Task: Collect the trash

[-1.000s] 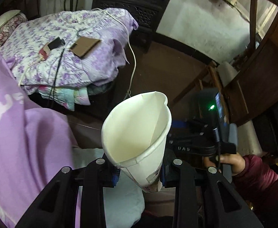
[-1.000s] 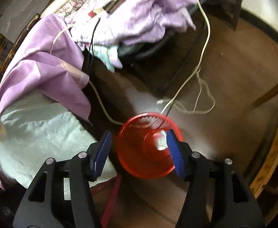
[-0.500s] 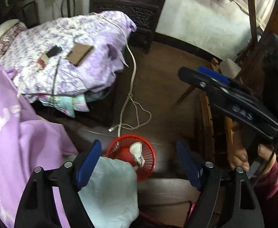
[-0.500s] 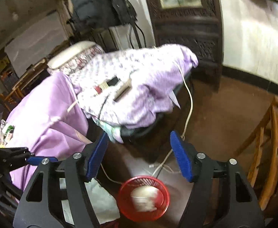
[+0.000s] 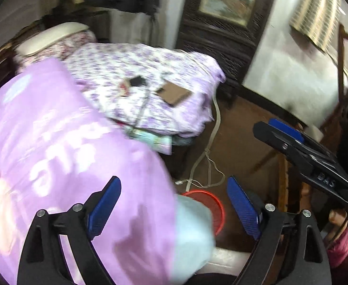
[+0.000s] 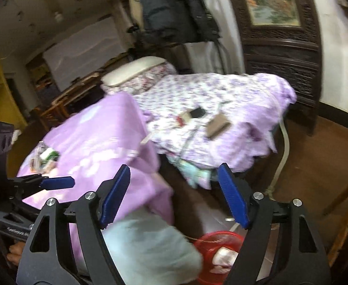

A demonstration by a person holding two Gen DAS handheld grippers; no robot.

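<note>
Red mesh bin [image 6: 218, 242] w/ white cup [image 6: 224, 256] inside. Plain lilac cloth [image 5: 55, 147], white lettering. Quilt [image 6: 216, 99]: white w/ small purple flowers. Pale mint cloth [image 6: 147, 247]. Brown card [image 5: 174, 93], black phone [image 6: 197, 112]. Off-white cable [image 5: 212, 142]; brown floor [image 6: 316, 161]. Gripper pads [image 5: 107, 201] blue, arms black.

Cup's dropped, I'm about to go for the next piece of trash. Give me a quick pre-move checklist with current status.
1. Left tongs open and empty: ok.
2. Right tongs open and empty: ok.
3. Paper cup inside the red basket: ok.
4. Next trash located: the wrappers on the purple sheet, ok.
5. Basket upright on the floor: ok.
6. Image sharp enough for fine aiming: not ok, both views are motion-blurred.
</note>
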